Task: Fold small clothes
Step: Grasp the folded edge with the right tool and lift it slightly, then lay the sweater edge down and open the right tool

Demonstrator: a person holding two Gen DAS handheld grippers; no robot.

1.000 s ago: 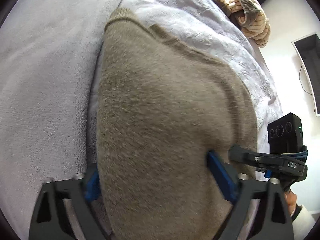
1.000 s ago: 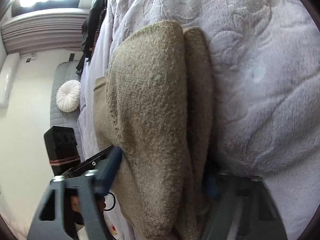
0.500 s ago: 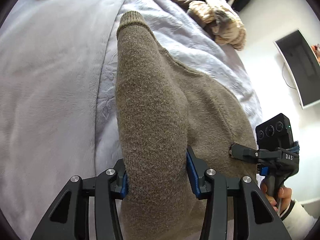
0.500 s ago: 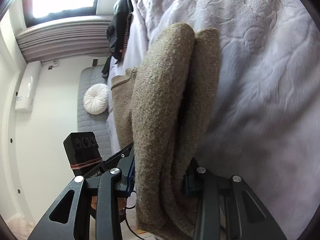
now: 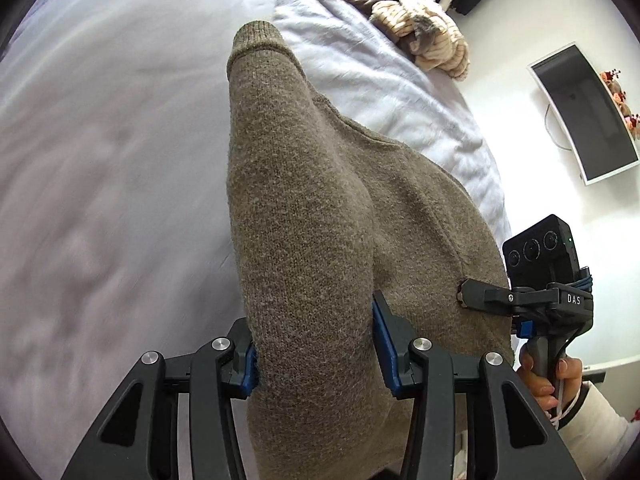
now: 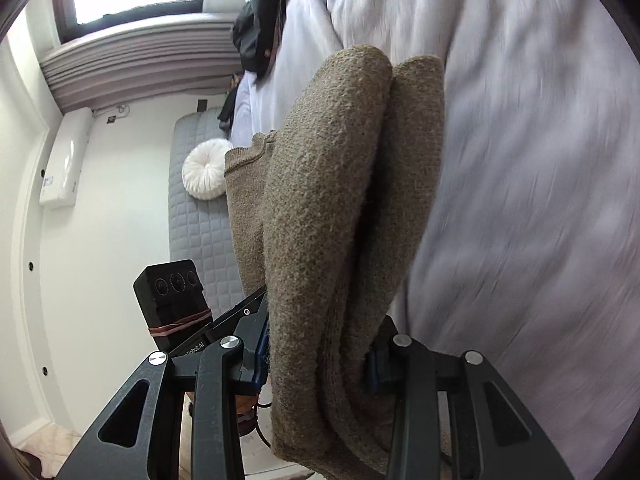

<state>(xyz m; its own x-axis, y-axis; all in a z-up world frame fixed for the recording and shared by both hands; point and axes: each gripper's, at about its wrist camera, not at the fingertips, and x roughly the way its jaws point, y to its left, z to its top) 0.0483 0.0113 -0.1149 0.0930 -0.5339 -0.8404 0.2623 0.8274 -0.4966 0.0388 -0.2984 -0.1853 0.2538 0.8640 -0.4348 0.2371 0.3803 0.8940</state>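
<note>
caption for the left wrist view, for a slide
Left gripper clamps a bunched brown sweater above the pale bedspread.

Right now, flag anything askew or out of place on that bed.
Nothing wrong with the brown sweater; both grippers clamp it cleanly. Only the crumpled striped garment heaped at the bed's far edge looks untidy.
</note>
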